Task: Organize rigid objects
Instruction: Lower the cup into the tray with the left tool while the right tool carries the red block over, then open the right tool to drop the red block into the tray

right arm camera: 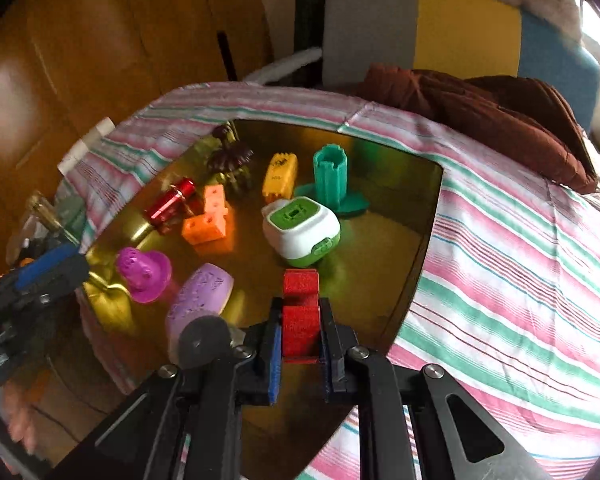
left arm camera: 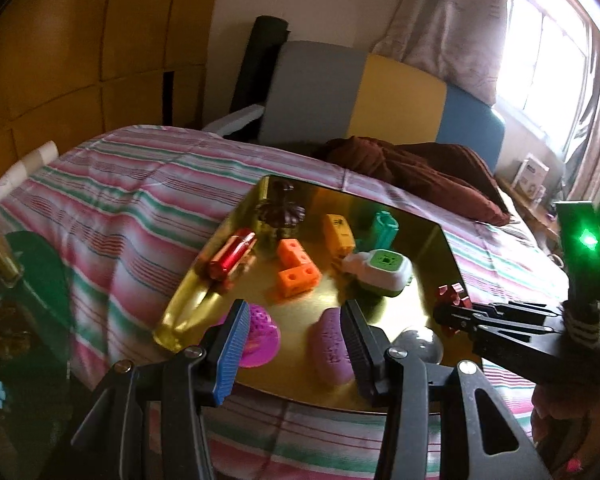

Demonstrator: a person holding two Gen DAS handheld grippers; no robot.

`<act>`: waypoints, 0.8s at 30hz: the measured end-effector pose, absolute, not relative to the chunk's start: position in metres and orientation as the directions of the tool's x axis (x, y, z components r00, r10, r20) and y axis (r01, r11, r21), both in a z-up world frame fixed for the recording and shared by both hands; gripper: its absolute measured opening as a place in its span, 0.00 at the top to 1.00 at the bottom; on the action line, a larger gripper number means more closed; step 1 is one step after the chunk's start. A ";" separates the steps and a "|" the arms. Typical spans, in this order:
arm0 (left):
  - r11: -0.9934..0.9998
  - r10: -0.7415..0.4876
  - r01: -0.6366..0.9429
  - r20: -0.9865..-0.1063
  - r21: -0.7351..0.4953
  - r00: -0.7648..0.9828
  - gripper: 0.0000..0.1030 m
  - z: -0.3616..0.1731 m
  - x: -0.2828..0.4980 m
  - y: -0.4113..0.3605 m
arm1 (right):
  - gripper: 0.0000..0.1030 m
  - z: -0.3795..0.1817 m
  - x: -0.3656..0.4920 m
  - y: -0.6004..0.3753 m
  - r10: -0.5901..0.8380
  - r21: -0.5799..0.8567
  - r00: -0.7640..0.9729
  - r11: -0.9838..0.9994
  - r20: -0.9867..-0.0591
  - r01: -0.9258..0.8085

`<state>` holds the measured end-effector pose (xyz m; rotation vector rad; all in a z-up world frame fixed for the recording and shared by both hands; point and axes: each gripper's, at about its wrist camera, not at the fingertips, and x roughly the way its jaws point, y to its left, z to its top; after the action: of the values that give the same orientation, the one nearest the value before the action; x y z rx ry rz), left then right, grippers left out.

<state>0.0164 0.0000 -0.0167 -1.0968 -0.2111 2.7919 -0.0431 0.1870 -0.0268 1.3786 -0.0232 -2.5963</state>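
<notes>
Daylight comes from the window (left arm camera: 540,52) at the left wrist view's upper right, blown out to white, washing out the curtain (left arm camera: 452,20) beside it. Room otherwise dim; the wooden wardrobe (left arm camera: 80,40) sits in warm shadow. The gold tray (left arm camera: 420,216) is mirror-like: bright glare patch near its near right corner, object reflections elsewhere. Green LED (left arm camera: 589,240) flares. Heavy fisheye bending and dark vignette at all corners. Both views soft, slight motion blur, far left edge smeared.
</notes>
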 end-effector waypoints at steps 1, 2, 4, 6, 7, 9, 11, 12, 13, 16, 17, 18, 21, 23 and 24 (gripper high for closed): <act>-0.982 0.170 -0.068 -0.668 -0.176 -0.725 0.54 -0.016 0.016 0.000 | 0.85 -0.029 -0.046 0.187 -0.178 0.106 -0.540 -0.981 -0.823 0.162; -0.983 0.163 -0.061 -0.673 -0.173 -0.722 0.54 -0.016 0.016 -0.001 | 0.85 -0.032 -0.050 0.187 -0.163 0.096 -0.533 -0.984 -0.830 0.152; -0.985 0.149 -0.046 -0.679 -0.167 -0.718 0.54 -0.016 0.016 -0.002 | 0.85 -0.037 -0.055 0.185 -0.142 0.078 -0.526 -0.987 -0.838 0.142; -0.987 0.130 -0.027 -0.685 -0.158 -0.717 0.54 -0.016 0.016 -0.003 | 0.85 -0.040 -0.058 0.185 -0.130 0.068 -0.524 -0.988 -0.842 0.136; -0.988 0.125 -0.023 -0.687 -0.156 -0.716 0.54 -0.016 0.016 -0.003 | 0.85 -0.042 -0.059 0.185 -0.126 0.064 -0.521 -0.989 -0.844 0.135; -0.989 0.114 -0.012 -0.692 -0.150 -0.713 0.54 -0.016 0.016 -0.003 | 0.85 -0.046 -0.061 0.184 -0.111 0.052 -0.517 -0.990 -0.849 0.128; -0.990 0.101 0.000 -0.693 -0.144 -0.714 0.54 -0.016 0.016 -0.003 | 0.85 -0.049 -0.064 0.185 -0.095 0.038 -0.514 -0.992 -0.853 0.119; -0.990 0.095 0.007 -0.694 -0.143 -0.714 0.54 -0.016 0.016 -0.003 | 0.85 -0.049 -0.066 0.185 -0.092 0.039 -0.517 -0.993 -0.851 0.114; -0.990 0.091 0.012 -0.696 -0.142 -0.712 0.54 -0.016 0.016 -0.003 | 0.85 -0.049 -0.067 0.187 -0.087 0.039 -0.520 -0.994 -0.850 0.104; -0.990 0.078 0.024 -0.698 -0.135 -0.712 0.54 -0.015 0.017 -0.003 | 0.81 -0.048 -0.070 0.191 -0.068 0.035 -0.531 -0.997 -0.844 0.072; -0.991 0.072 0.029 -0.698 -0.132 -0.713 0.54 -0.015 0.016 -0.003 | 0.81 -0.047 -0.070 0.191 -0.070 0.040 -0.534 -0.997 -0.843 0.067; -0.991 0.065 0.034 -0.697 -0.127 -0.715 0.54 -0.015 0.017 -0.003 | 0.81 -0.044 -0.068 0.193 -0.070 0.043 -0.543 -0.997 -0.837 0.063; -0.992 0.040 0.054 -0.699 -0.112 -0.714 0.54 -0.014 0.016 -0.003 | 0.80 -0.036 -0.058 0.196 -0.055 0.036 -0.578 -0.998 -0.814 0.045; -0.993 0.010 0.074 -0.703 -0.089 -0.711 0.54 -0.014 0.017 -0.002 | 0.76 -0.030 -0.049 0.199 -0.054 0.047 -0.603 -0.999 -0.796 0.027; -0.994 0.004 0.077 -0.705 -0.083 -0.709 0.54 -0.014 0.017 -0.002 | 0.72 -0.028 -0.046 0.200 -0.057 0.057 -0.610 -0.998 -0.790 0.021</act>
<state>0.0167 -0.0016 -0.0140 -1.2114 -0.1682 2.9365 -0.0461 0.2001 -0.0275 1.3666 -0.0644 -2.7795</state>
